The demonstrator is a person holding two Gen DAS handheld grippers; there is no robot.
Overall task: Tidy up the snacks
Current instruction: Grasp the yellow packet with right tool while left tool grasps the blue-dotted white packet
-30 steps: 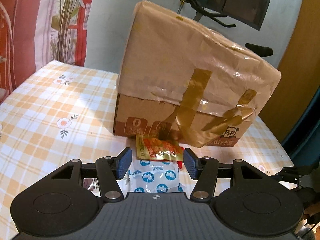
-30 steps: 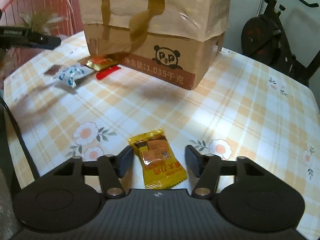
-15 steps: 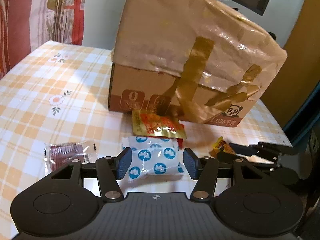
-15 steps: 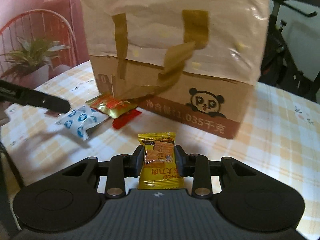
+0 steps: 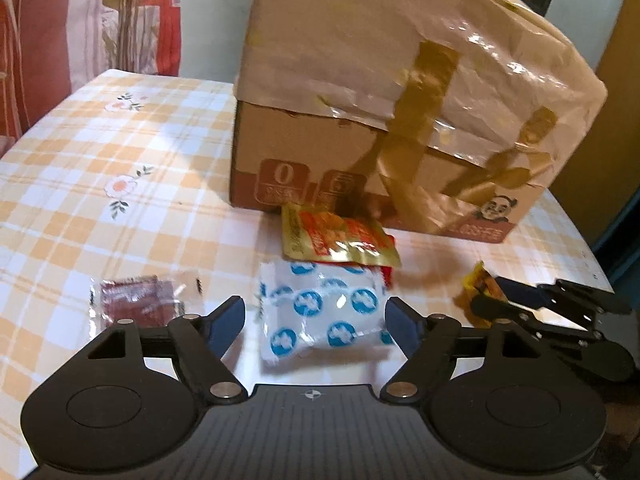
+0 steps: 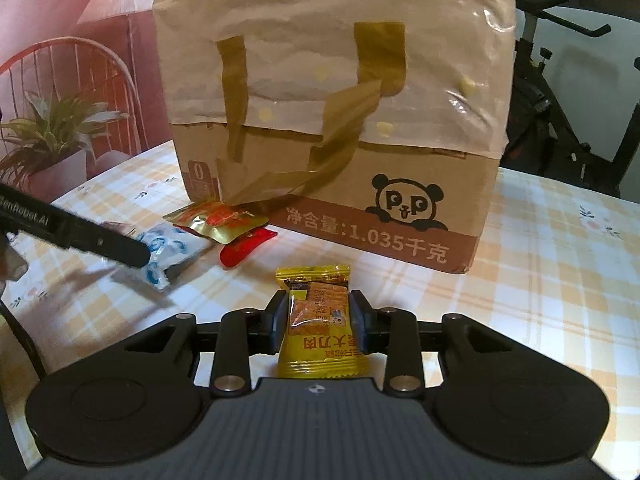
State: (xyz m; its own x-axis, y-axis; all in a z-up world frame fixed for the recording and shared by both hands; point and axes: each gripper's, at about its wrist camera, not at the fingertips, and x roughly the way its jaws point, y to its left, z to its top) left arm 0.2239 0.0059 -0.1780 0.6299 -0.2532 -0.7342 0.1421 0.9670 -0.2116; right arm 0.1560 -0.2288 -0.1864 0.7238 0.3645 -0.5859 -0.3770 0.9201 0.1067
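My right gripper point(image 6: 318, 322) is pinching the yellow snack packet point(image 6: 320, 328) by its two sides, low in the centre of the right wrist view, with the packet's crimped top edge sticking out past the pads. In the left wrist view that same gripper comes in from the right edge with the yellow packet at its tip.

My left gripper point(image 5: 316, 322) is spread wide, its blue-lined fingers point(image 5: 224, 324) to either side of the white packet with blue dots point(image 5: 324, 312), which lies flat on the worktop point(image 5: 80, 200) — neither pad touches it as far as I can tell.

Just above the dotted packet in the frame, a gold-and-red packet point(image 5: 336, 240) overlaps its far edge, and a red wrapper point(image 6: 246, 248) pokes out from beneath that one. To the left, just beside my left finger, sits a clear packet with dark red contents point(image 5: 134, 304).

Behind them all, filling the upper middle of both views, stands the cardboard box point(image 6: 340, 120) — wrapped in paper and brown tape, with a panda printed low on its side. The worktop carries a checked orange cloth with flowers.
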